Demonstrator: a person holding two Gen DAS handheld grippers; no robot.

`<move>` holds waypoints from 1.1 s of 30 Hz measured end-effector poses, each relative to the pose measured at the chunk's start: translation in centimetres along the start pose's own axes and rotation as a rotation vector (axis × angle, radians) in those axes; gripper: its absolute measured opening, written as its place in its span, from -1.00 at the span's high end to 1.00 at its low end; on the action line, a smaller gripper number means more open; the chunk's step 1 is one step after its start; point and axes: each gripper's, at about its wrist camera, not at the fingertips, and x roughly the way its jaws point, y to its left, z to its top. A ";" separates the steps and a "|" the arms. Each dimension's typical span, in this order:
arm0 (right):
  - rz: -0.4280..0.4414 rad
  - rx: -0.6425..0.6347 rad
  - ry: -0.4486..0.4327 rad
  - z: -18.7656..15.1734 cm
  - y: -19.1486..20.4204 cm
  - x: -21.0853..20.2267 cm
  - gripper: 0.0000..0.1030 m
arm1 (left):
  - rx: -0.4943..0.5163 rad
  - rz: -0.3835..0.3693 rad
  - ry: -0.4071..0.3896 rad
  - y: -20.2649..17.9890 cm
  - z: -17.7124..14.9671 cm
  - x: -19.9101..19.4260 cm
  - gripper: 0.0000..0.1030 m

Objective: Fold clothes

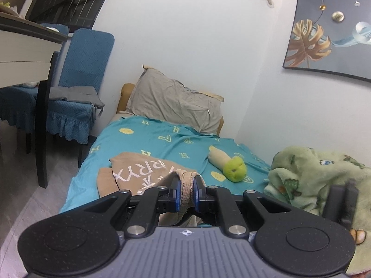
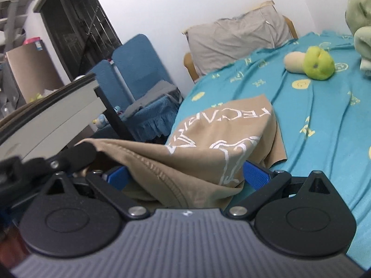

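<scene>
A tan T-shirt (image 1: 129, 169) with white lettering lies on the teal bed sheet (image 1: 167, 143), partly lifted toward me. My left gripper (image 1: 185, 185) is shut on a bunched ribbed edge of the shirt, held between its blue pads. In the right wrist view the same tan shirt (image 2: 208, 143) drapes across my right gripper (image 2: 185, 176); its blue pads stand wide apart, with a stitched hem lying between them. The other gripper's black finger (image 2: 76, 155) shows at the shirt's left edge.
A grey pillow (image 1: 171, 102) leans at the head of the bed. A green and cream plush toy (image 1: 228, 162) lies on the sheet. A green fleece blanket (image 1: 313, 176) is heaped at the right. Blue covered chairs (image 1: 76, 88) and a table (image 1: 25, 46) stand left of the bed.
</scene>
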 end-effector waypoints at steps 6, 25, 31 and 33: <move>-0.157 -0.032 0.103 -0.8 0.0 3.7 -1.00 | -0.033 0.022 -0.039 0.6 0.2 0.0 0.78; -0.534 -0.153 -0.426 5.4 -1.1 -7.8 -1.00 | 0.008 -0.217 -0.274 -3.0 0.3 -5.5 0.79; -0.536 -0.028 0.093 2.0 -6.2 -0.8 -1.00 | -0.022 -0.094 -0.192 -1.1 0.0 -3.4 0.79; -0.583 0.011 0.099 1.1 -6.7 -0.7 -1.00 | -0.027 -0.054 -0.156 -0.5 -0.1 -2.6 0.78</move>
